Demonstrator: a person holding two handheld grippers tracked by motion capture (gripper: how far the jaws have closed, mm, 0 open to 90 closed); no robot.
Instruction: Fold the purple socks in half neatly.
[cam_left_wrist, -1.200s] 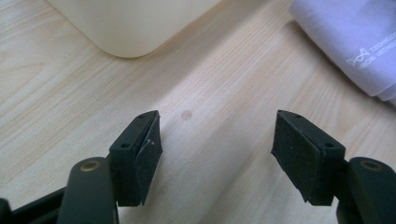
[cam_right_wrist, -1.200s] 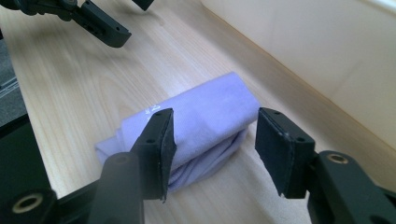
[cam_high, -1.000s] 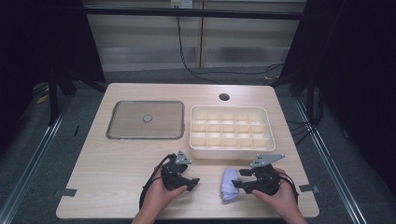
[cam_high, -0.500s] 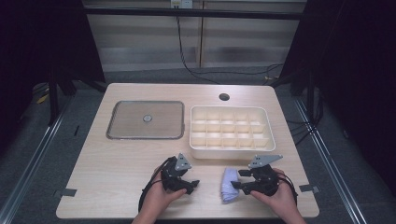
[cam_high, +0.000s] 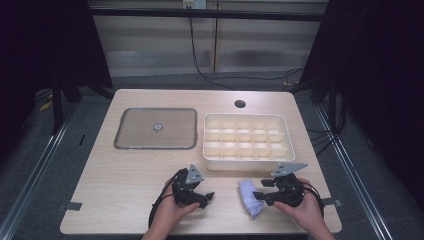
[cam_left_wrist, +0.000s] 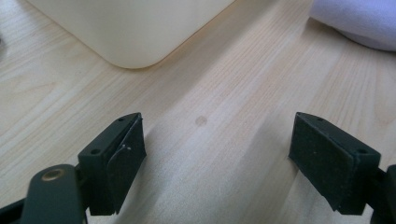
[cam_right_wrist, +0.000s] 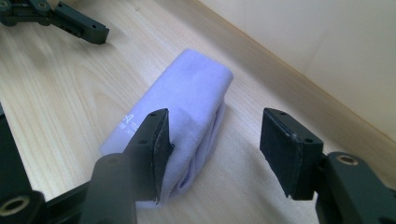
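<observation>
Low in the frame, the left gripper (cam_high: 206, 197) has just been opening, empty, so the spread right gripper (cam_high: 260, 196) can work the folded cloth (cam_high: 248, 195).

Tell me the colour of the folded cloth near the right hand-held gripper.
Pale lavender; the folded cloth shows best in the right gripper view.

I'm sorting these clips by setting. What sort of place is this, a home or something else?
Most likely a lab or recording station, not a home. A bare wooden table stands between dark curtains, with cables on the grey floor behind it. A person works handheld grippers beside a compartment tray and a folded cloth.
</observation>
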